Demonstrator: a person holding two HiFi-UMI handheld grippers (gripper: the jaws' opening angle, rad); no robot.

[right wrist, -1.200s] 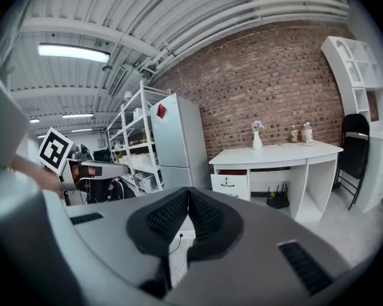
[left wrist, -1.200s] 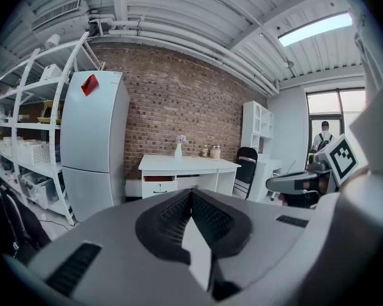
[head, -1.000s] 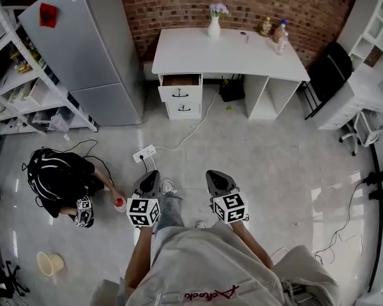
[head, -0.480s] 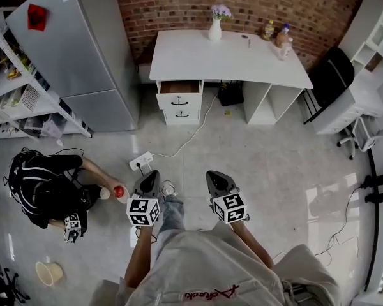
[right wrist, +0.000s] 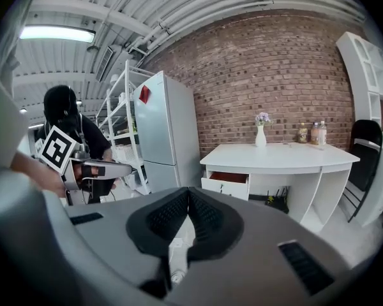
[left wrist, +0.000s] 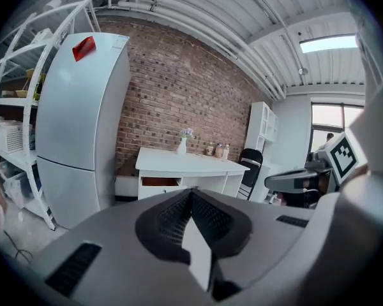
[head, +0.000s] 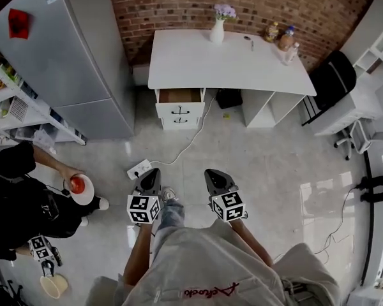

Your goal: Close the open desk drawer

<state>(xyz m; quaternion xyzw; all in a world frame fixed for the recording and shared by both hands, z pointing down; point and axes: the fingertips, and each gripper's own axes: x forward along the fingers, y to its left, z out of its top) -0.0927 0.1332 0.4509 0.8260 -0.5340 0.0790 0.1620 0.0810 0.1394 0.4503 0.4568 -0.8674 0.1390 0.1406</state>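
Brick-walled room, white desk against the wall
Open drawer tops the desk's left end; left gripper and right gripper, jaws pressed together and empty, hang well short of the desk

Loft-style office studio: a white table stands against an exposed brick wall, with a grey refrigerator and open storage racks to the table's left, and a black chair and white shelving to its right.
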